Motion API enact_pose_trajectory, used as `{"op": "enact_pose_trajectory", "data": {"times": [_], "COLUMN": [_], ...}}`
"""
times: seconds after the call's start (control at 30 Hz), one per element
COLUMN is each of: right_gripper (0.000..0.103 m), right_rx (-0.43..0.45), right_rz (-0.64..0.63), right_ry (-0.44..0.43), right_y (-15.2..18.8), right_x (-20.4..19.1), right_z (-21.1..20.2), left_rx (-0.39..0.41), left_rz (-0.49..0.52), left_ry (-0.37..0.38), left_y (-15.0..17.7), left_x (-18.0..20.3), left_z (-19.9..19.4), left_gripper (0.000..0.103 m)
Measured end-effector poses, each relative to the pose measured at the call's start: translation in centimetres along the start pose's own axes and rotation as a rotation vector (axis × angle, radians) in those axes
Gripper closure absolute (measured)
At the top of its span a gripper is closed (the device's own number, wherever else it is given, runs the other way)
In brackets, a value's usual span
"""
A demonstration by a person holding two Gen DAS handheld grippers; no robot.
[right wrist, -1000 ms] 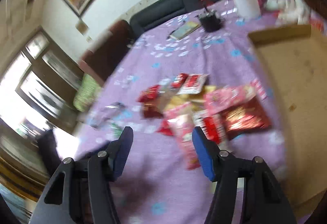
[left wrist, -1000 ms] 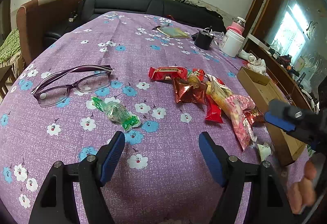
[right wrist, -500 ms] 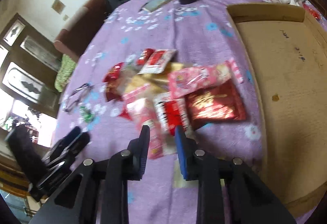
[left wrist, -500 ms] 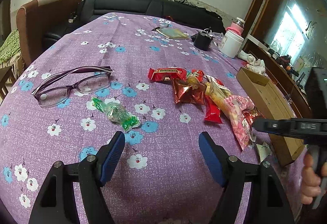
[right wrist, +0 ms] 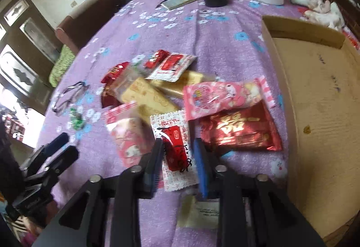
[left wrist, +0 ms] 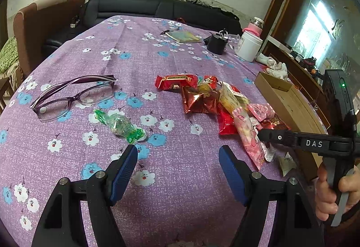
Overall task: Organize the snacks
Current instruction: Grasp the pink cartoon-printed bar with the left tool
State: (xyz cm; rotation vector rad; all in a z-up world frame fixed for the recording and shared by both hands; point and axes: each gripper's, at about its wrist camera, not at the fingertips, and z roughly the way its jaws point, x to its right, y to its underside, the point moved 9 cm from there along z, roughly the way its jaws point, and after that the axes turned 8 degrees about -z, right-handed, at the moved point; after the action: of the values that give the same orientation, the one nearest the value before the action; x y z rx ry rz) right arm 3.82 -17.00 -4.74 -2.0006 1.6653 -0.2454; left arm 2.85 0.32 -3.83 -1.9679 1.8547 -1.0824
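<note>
Window daylight, seemingly motion-blurred right view

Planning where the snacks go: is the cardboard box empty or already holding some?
Empty, as far as shown: the cardboard box shows only a bare, stained brown floor, and all the snack packets lie outside it on the tablecloth.

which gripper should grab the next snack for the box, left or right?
Right. The right gripper already straddles the white-and-red packet, next to the cardboard box. The left gripper hangs open over bare cloth, away from the pile.
</note>
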Motion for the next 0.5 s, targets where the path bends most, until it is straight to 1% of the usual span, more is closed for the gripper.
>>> {"op": "enact_pose_trajectory", "data": {"times": [0.1,0.13,0.17,0.2,0.23,0.27,0.3,0.37,0.43,0.5], "right_gripper": [0.062,0.064,0.075,0.075,0.079,0.079,0.079,0.079,0.079,0.079], "right_rx": [0.006,0.008,0.009,0.003,0.008,0.005,0.0,0.0,0.022,0.058], "right_rz": [-0.017,-0.019,-0.018,-0.021,-0.03,-0.026,-0.021,-0.043,-0.034,-0.024], "right_ry": [-0.014,-0.021,-0.016,-0.01,-0.015,-0.045,-0.116,-0.204,-0.229,-0.188], "right_y": [0.4,0.6,0.8,1.0,1.2,1.4,2.0,2.8,3.1,3.2], "right_x": [-0.4,-0.6,-0.8,-1.0,-1.5,-2.1,-3.3,-5.3,-5.7,-4.9], "right_z": [0.1,0.1,0.0,0.1,0.0,0.0,0.0,-0.3,-1.0,-2.1], "left_rx": [0.003,0.002,-0.006,-0.013,-0.024,-0.041,-0.051,-0.062,-0.085,-0.117], "left_rz": [-0.013,-0.017,-0.029,-0.041,-0.053,-0.064,-0.069,-0.055,-0.049,-0.045], "left_ry": [-0.001,-0.002,-0.005,0.0,0.009,0.02,0.025,0.005,0.028,0.036], "left_y": [0.0,0.0,0.1,0.2,0.4,0.5,0.7,0.8,1.1,1.4], "left_x": [-0.2,-0.2,-0.3,-0.3,-0.3,-0.2,0.0,0.5,1.4,2.1], "left_z": [-0.2,-0.2,-0.4,-0.5,-0.7,-0.8,-1.1,-1.5,-1.7,-1.3], "left_gripper": [0.025,0.025,0.025,0.025,0.025,0.025,0.025,0.025,0.025,0.025]}}
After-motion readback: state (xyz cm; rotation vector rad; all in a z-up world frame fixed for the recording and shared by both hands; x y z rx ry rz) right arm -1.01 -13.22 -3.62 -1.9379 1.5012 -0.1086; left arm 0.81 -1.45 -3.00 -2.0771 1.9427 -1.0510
